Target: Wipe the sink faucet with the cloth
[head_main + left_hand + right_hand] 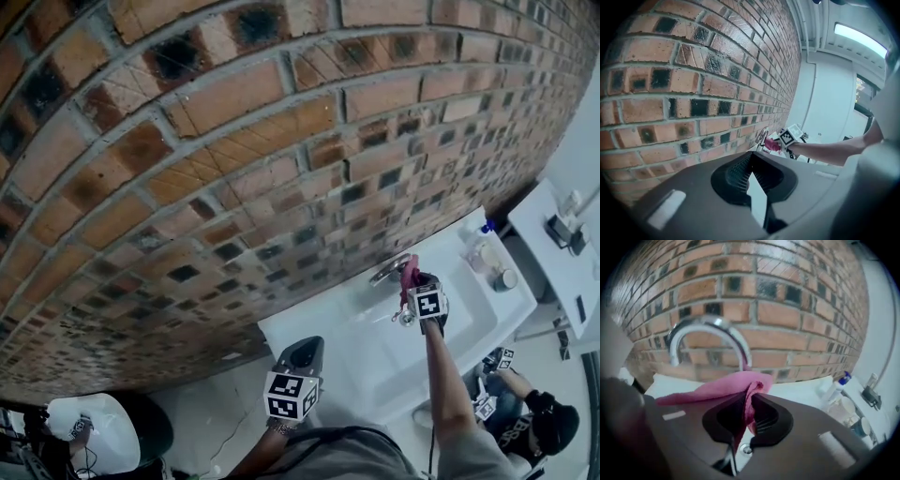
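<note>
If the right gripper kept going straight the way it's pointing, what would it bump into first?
Probably the chrome faucet, just beyond the pink cloth the right gripper holds; the brick wall stands behind. Depth is uncertain.

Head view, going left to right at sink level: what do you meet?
left gripper → faucet → pink cloth → blue-capped bottle

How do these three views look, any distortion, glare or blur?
Head view: fisheye bends the brick wall into curves. Left gripper view: the ceiling light is blown out, and the corners are vignetted black. Right gripper view: glare streaks the faucet; the cloth is fairly sharp, and the picture's edges are blurred.
</note>
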Motion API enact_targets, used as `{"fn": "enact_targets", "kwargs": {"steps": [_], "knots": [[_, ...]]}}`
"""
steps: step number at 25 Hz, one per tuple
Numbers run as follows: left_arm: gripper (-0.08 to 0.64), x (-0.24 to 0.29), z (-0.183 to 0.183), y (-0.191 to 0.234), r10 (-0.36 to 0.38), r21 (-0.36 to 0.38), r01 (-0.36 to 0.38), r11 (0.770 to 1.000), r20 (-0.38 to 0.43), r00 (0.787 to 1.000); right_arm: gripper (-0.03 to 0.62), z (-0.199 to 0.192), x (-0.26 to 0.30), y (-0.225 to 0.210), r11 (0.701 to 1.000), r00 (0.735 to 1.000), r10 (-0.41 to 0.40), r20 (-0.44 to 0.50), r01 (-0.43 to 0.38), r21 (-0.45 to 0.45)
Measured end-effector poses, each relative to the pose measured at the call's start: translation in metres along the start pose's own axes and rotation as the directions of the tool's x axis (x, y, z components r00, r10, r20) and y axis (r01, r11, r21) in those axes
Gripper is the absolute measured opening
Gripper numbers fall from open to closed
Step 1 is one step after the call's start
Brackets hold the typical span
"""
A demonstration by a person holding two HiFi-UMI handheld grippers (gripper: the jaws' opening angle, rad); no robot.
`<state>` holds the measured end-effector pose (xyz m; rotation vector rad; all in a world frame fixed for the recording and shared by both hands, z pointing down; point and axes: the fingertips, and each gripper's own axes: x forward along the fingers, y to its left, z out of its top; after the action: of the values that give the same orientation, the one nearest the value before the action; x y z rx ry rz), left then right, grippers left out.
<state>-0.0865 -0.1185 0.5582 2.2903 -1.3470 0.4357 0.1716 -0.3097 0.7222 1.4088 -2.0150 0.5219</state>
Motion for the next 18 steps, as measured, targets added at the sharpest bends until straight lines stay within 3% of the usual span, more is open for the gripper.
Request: {"fn": "enact_targets", "kwargs": {"steps": [2,5,7,14,18], "knots": [[0.020,0.002,-0.001,-0.006,-0.012,0.007,0.012,1.000,-0.005,1.000,0.029,-0.009,-0.005,0.026,0.998,0.998,0.048,0.041,-0.046,-0.048],[0.020,0.004,-0.001,-0.008,-0.012,0.013,0.013,1.000,-0.013,1.000,0.029,0.023,-0.026,0.030,0.996,0.967,-0.034,0.253,0.055,-0.074],[0.020,0.005,-0.001,-0.004,-0.001,0.011,0.002,1.000,-0.018,1.000,0.029,0.042,-0.021,0.029,0.988,0.949,-0.074,0.308,0.112,-0.108],[0.020,0.004,-0.004,-0.004,0.010,0.012,-0.009,1.000,-0.028,1.000,0.029,0.016,0.039,0.048,0.918,0.989,-0.014,0.147,0.071,-0.391],[0.020,0.004,-0.004,0.001,0.018,0.004,-0.018,1.000,-0.026,0.999,0.029,-0.028,0.055,0.056,0.870,0.999,-0.013,-0.044,-0.011,-0.493]]}}
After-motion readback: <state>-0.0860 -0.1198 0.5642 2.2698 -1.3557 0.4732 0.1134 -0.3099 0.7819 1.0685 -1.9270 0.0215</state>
